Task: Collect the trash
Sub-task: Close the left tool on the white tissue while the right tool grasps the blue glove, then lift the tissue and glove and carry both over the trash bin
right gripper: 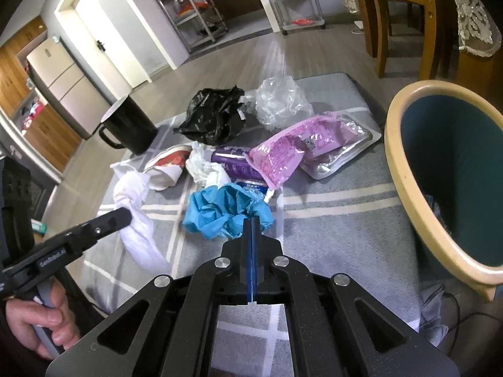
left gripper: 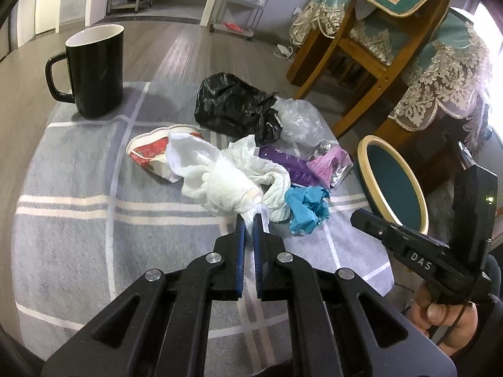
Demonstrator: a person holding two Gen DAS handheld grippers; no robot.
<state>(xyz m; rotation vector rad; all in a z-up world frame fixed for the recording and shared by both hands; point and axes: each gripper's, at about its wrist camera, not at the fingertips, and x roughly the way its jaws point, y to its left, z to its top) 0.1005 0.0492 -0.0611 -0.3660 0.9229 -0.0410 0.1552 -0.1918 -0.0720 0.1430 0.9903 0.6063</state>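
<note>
- Currently, a tail of the white cloth (left gripper: pixel 220 185) is being pinched between the narrow jaws of the left gripper (left gripper: pixel 249 220), near the middle of the grey checked mat (left gripper: pixel 78 188).
- The crumpled blue paper (right gripper: pixel 226 213) is being nipped at its near edge by the right gripper (right gripper: pixel 252 220), whose jaws are pressed almost together.
- Each grip is best being confirmed before lifting, as loose folds could slip.
- The teal bin (right gripper: pixel 405 163) is being kept at the mat's right edge; a short carry is being favoured.

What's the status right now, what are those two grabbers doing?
Left hand-held gripper shut on white crumpled cloth. Right hand-held gripper shut on blue crumpled paper. Teal bin nearby, path clear.
</note>
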